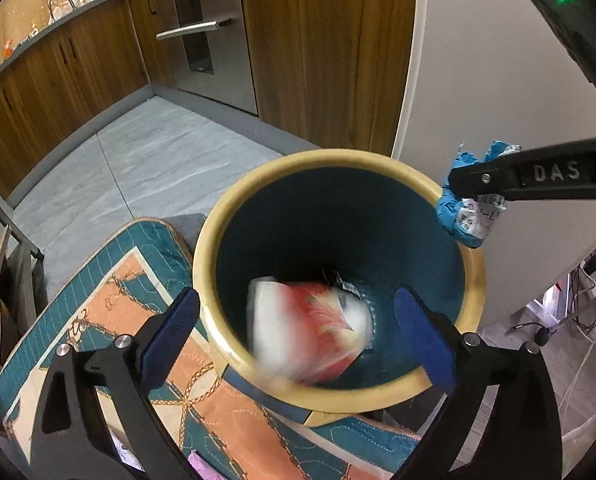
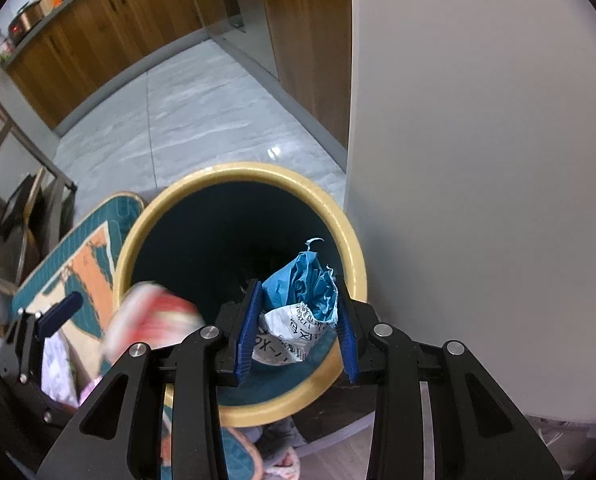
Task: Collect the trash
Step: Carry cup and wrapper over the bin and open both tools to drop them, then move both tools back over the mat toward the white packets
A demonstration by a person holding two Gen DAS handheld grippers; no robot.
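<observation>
A: What lay furthest left?

B: A quilted mat (image 1: 110,312), teal and orange with a stitched chain pattern, soft and flat on the floor (image 1: 158,160) of pale grey marbled tiles. One mat, as far as I could see.

A: And the left gripper (image 1: 296,334)?

B: Its two fingers (image 1: 170,326), black arms with blue ribbed pads, stood wide apart with nothing pressed between them. A red and white wrapper (image 1: 310,328), blurred and glossy, sat between them without touching either pad, over the mouth of the bin (image 1: 234,216).

A: Describe the bin.

B: One round bin, smooth, with a thick cream rim and a dark teal inside wall. It stood beside the mat and close to a plain white wall (image 1: 498,80). Some small scraps showed at the bottom; I could not tell what they were.

A: The right gripper (image 2: 296,332)?

B: Narrow, its fingers (image 2: 248,332) clamped on one crumpled wad of paper (image 2: 302,300), blue on top and white with black print below, heavily creased. It hung above the bin's opening, near the right side of the rim. From the left camera the same wad poked out on both sides of the black finger.

A: Anything behind?

B: Wooden cabinets (image 1: 78,68) with dark handles under a grey tabletop (image 1: 58,26), and a steel oven front with two bar handles.
</observation>
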